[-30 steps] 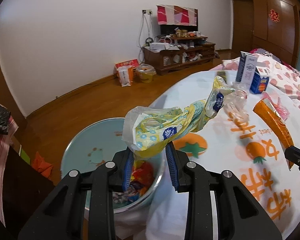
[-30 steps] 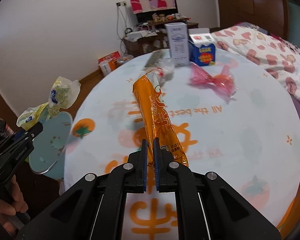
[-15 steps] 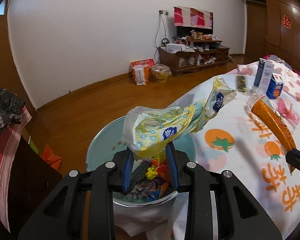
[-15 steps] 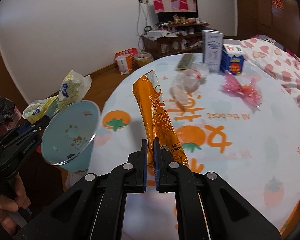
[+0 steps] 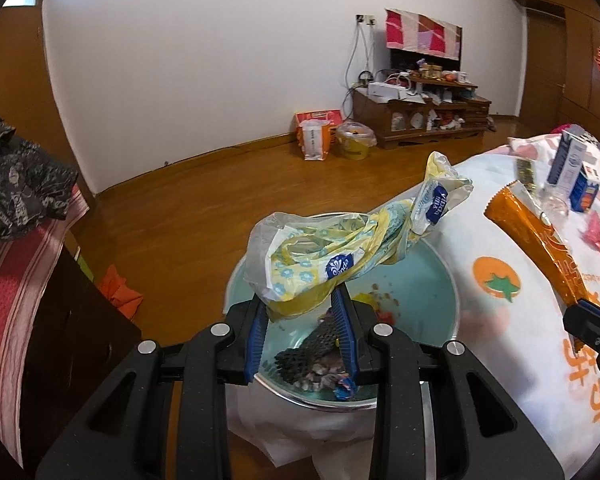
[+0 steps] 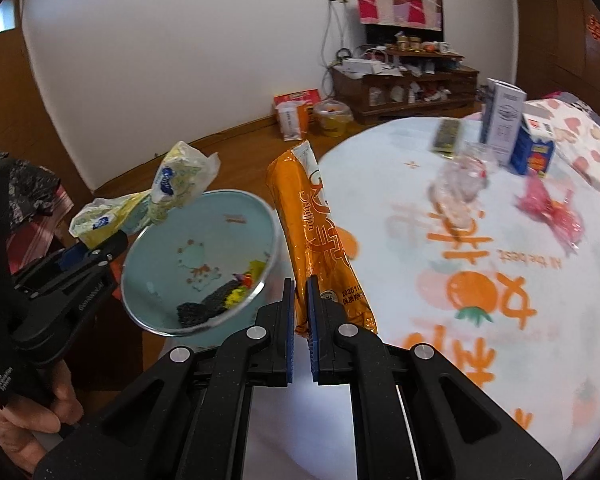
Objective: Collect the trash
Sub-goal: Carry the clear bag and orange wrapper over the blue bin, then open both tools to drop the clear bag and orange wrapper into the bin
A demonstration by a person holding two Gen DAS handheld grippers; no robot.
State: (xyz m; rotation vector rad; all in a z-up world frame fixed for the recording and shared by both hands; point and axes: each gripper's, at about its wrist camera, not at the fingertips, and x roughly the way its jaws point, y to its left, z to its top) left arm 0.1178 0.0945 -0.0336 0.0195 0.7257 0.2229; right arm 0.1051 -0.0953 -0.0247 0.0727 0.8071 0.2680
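My left gripper (image 5: 300,312) is shut on a crumpled yellow-and-blue tissue wrapper (image 5: 332,256) and holds it over a light-blue trash bin (image 5: 432,304) with several scraps at its bottom. In the right wrist view the wrapper (image 6: 168,188) hangs at the bin's (image 6: 204,240) left rim. My right gripper (image 6: 300,304) is shut on a long orange snack bag (image 6: 312,232), held upright beside the bin's right rim, above the edge of the round table (image 6: 480,364). The orange bag also shows in the left wrist view (image 5: 540,244).
On the tablecloth lie a clear plastic wrapper (image 6: 460,188), a pink candy wrapper (image 6: 552,208), a dark packet (image 6: 446,136), a white carton (image 6: 500,116) and a blue box (image 6: 534,152). A dark cabinet with a striped cloth (image 5: 28,292) stands left of the bin.
Both grippers have swung left, from over the table toward the bin. The tissue wrapper now hangs over the bin's mouth and the orange bag stands next to its rim.
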